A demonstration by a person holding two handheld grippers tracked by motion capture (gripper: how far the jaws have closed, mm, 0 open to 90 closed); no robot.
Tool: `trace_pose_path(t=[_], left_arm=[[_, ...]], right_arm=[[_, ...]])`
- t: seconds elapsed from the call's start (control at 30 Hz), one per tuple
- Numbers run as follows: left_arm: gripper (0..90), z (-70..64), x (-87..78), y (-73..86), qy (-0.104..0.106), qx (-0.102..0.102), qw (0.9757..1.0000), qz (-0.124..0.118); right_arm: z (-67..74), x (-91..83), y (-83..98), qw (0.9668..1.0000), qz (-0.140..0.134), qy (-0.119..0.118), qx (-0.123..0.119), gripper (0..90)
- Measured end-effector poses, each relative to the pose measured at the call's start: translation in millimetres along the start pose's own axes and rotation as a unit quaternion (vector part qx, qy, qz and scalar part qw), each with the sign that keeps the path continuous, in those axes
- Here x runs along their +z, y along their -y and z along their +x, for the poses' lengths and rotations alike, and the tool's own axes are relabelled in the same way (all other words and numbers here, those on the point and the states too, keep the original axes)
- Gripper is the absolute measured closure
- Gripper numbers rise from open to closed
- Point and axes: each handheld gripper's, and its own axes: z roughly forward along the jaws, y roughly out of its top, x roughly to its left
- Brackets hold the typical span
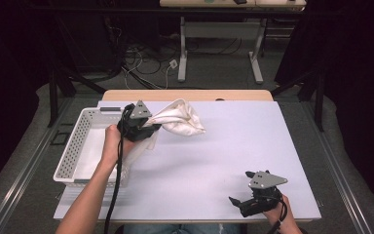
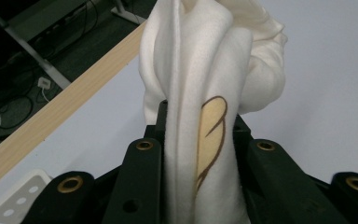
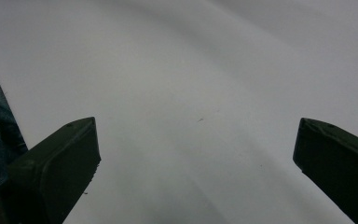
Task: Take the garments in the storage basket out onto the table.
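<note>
At the left side of the desk (image 1: 253, 161) stands a white basket (image 1: 78, 141) with perforated walls; in the high view its floor looks bare. Just over the basket's right rim, the left claw (image 1: 143, 129) is clamped on a white cloth (image 1: 180, 119), which hangs bunched and lifted off the desk surface, its loose bulk trailing toward the middle of the desk. In the left gripper view the cloth (image 2: 200, 93) rises as a thick gathered fold straight out from between the two black jaws, which press it from both sides. A tan, leaf-like shape outlined in brown (image 2: 209, 135) is printed or stitched on the fold; it is a drawing, not lettering, and no brand, label or readable writing can be made out on the cloth, the basket or the claws.

Judging by how things lie, the cloth has been picked up but is not yet in the basket: the grip is made, and what seems left is to carry it over the rim, lower it inside and let go.

Farther right, near the desk's front edge and well apart from the cloth, the right claw (image 1: 246, 201) rests low with its jaws spread wide, holding nothing. The right gripper view shows bare white desk (image 3: 191, 93) between them.
</note>
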Motion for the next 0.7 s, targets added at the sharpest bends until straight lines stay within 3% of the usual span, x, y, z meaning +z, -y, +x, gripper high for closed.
trace_pose_path(t=[0.7], left_arm=[[74.6, -14.8, 25.9, -6.5, 0.023, 0.008, 0.9997, 0.002]], right_arm=[[0.8, -0.6, 0.3, 1.0, -0.002, -0.006, 0.001, 0.1]])
